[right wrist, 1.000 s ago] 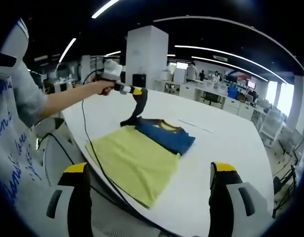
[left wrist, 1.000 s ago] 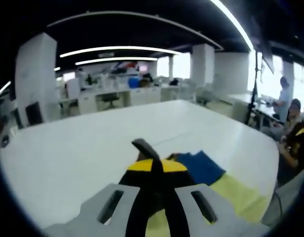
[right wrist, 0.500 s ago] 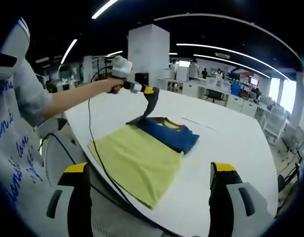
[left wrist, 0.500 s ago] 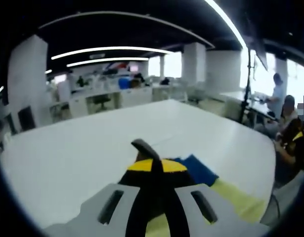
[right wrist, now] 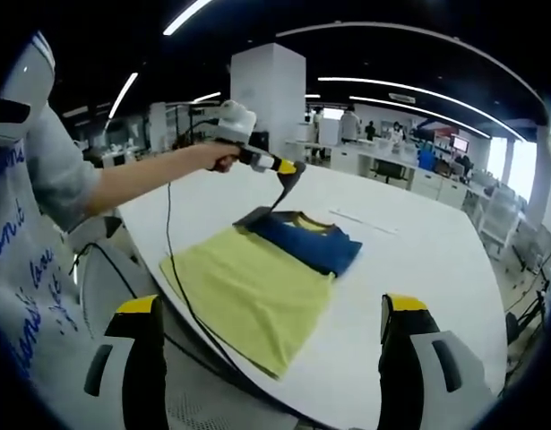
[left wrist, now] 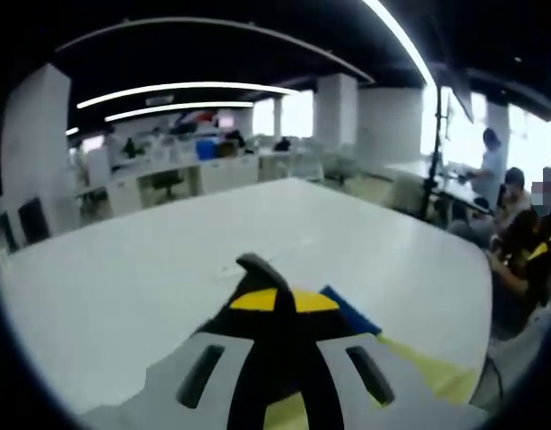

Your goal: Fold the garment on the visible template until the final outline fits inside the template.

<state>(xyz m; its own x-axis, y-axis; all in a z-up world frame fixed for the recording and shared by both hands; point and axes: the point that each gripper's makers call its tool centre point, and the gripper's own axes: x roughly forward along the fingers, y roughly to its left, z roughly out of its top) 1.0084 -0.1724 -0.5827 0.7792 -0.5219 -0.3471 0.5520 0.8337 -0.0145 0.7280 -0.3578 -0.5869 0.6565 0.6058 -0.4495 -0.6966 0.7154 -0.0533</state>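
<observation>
A garment lies flat on the white table [right wrist: 418, 260]: its yellow part [right wrist: 248, 291] is nearer me, its blue part [right wrist: 306, 244] farther off. In the right gripper view a person's hand holds my left gripper [right wrist: 288, 169] above the garment's far left corner, shut on a dark flap of the garment [right wrist: 260, 213] that hangs down from it. In the left gripper view my left gripper [left wrist: 275, 298] has its yellow-tipped jaws together, dark cloth [left wrist: 255, 265] poking up between them, blue [left wrist: 348, 310] and yellow [left wrist: 418, 363] cloth to the right. My right gripper [right wrist: 272, 306] stands open, off the table's near edge.
A black cable [right wrist: 180, 287] runs from the left gripper down over the table's near edge. A thin pale strip [right wrist: 361, 222] lies on the table beyond the garment. People [left wrist: 519, 255] sit past the table's right end. Desks [right wrist: 391, 184] and a pillar [right wrist: 268, 94] stand far behind.
The left gripper has risen and moved farther over the table, drawing the dark flap up with it. The rest of the garment and my right gripper have stayed put.
</observation>
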